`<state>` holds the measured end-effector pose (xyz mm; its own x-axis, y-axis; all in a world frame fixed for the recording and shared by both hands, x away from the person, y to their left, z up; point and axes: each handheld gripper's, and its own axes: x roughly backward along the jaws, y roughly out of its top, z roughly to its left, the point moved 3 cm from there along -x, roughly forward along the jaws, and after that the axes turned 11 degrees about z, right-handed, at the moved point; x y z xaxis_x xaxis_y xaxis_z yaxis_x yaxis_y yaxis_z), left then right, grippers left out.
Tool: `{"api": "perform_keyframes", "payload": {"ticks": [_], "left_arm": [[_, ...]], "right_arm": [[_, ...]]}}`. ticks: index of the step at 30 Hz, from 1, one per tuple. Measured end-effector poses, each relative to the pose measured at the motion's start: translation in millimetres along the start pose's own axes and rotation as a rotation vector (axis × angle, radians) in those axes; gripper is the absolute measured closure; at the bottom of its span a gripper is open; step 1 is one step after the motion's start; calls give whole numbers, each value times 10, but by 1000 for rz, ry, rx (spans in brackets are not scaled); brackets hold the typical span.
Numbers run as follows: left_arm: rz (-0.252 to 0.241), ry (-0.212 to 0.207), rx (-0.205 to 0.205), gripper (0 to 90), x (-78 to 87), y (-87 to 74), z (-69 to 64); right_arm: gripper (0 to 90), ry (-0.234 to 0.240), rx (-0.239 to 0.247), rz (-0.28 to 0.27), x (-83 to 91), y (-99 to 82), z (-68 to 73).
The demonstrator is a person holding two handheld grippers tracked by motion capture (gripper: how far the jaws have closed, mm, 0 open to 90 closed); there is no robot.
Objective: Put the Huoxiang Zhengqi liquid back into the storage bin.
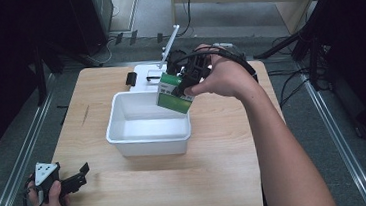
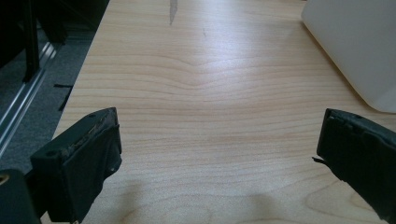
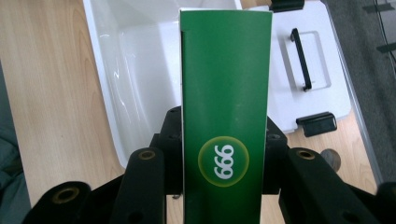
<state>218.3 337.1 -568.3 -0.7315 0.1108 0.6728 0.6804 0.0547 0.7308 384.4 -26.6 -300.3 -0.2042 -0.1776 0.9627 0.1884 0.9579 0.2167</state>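
Green box [image 3: 226, 116] carries a round yellow-ringed badge with white digits, reading "666" or "999" depending on which way up; high view shows white print on its end, too small to read. White tub [image 1: 148, 131] sits mid-table, nothing visible inside it. White lid [image 3: 322, 79] with black handle and clips lies flat just beyond the tub. Right gripper [image 1: 185, 82] clamps the box between both jaws, pads pressing its two sides, box tilted over the tub's far right corner. Left gripper [image 1: 79, 175] rests at the table's near left edge, jaws wide apart, holding nothing, bare wood between them.
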Motion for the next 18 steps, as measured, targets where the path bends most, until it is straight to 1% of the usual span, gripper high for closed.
{"api": "perform_keyframes", "payload": {"ticks": [1,2,3,5,6,7,8,10,12,14,15,16,18], "left_arm": [[0,0,1,8,0,0,0],[1,0,1,8,1,0,1],[4,-1,0,8,2,0,3],[5,0,1,8,2,-1,2],[5,0,2,8,1,-1,1],[7,-1,2,8,2,-1,1],[7,-1,2,9,2,-1,2],[8,-1,2,8,2,0,3],[9,-1,3,9,2,-1,4],[10,-2,3,8,2,-1,4],[10,-3,3,8,2,-1,5],[10,-3,4,8,2,0,6],[9,-4,6,8,0,0,6]], "right_arm": [[639,0,20,-2,-12,4,4],[639,0,20,-2,-12,4,4],[639,5,57,-7,-49,17,27],[638,7,66,-7,-63,21,36],[638,10,90,-6,-87,29,46],[638,11,98,-3,-100,34,51],[638,10,118,7,-140,49,58],[639,13,123,15,-159,57,62],[638,16,135,35,-218,80,73],[638,18,144,37,-235,86,76],[638,21,160,48,-283,100,87],[638,23,161,54,-297,102,93],[638,19,182,55,-343,112,98]]}}
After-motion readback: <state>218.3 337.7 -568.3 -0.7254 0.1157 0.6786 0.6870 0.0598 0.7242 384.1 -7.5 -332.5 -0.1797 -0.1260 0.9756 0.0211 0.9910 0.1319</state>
